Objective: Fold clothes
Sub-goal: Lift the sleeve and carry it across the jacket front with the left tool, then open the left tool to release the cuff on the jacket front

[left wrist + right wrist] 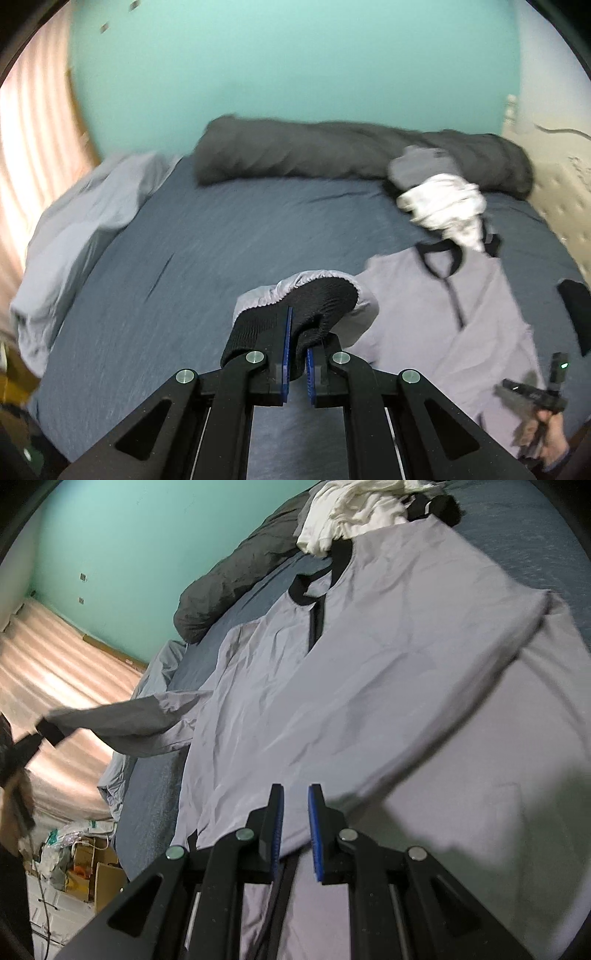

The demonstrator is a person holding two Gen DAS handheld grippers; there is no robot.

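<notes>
A lilac jacket (443, 314) with a black collar and zip lies face up on the blue bed sheet (184, 258). My left gripper (299, 332) is shut on the black ribbed cuff (321, 299) of one sleeve, lifted off the bed. In the right wrist view that sleeve (129, 720) stretches through the air to the left gripper (26, 746) at the far left. My right gripper (295, 794) sits at the bottom edge of the jacket (369, 664), jaws nearly together on the black-edged hem (282, 886). A hand holds it at the lower right of the left wrist view, right gripper (532, 395).
A crumpled white garment (443, 206) and a grey one (417, 166) lie by the collar, against a rolled dark grey duvet (332, 151). A pale sheet (85, 206) is bunched at the bed's left edge by the curtain (29, 147). Boxes (92, 864) stand on the floor.
</notes>
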